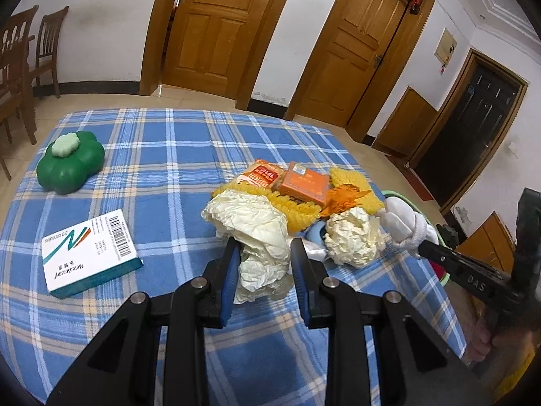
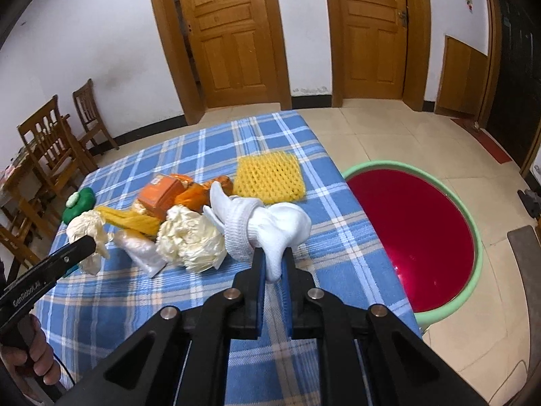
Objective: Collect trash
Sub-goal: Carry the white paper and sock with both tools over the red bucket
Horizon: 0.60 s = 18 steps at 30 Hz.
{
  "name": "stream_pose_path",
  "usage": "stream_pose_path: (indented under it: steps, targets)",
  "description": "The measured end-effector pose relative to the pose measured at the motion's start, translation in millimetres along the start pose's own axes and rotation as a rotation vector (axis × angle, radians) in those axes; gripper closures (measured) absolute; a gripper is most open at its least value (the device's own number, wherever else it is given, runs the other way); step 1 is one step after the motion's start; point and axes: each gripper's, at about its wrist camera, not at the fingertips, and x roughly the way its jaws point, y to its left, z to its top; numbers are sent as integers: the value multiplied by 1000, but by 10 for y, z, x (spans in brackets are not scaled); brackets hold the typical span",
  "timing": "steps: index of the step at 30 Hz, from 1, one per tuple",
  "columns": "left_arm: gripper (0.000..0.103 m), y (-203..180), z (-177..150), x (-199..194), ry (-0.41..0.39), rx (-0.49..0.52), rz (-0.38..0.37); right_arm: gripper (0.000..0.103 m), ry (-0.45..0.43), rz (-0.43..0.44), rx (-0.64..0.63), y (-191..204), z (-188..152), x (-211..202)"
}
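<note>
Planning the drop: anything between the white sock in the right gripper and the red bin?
Nothing visible. The right gripper is shut on the white sock; only bare plaid tablecloth lies between it and the red bin beside the table.

Both grippers are matte black with blue-lined fingers (image 1: 228, 270), silver rivets, and white lettering along the arms.

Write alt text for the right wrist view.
The right hand-held gripper pinches a white sock above a blue plaid tablecloth. Crumpled paper and wrappers lie left; a red tub sits on the floor at right.
</note>
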Motion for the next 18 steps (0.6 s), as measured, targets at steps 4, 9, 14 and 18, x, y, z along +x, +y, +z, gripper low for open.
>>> stream_pose_path:
  steps: [4,9,14,18]
  targets:
    - [73,-95,7,-109,-17,-8,7,93,-15,36,-3,-30,-28,-123]
    - [73,-242,7,-225,-26,-8,21,93,-43,65,2,-125,-46,-279]
    - [73,-387,24,-299,-25,-3,30,93,-74,79,26,-283,-10,-420]
    - [73,-492,48,-337,-25,-1,39,93,-85,83,45,-419,-7,-516]
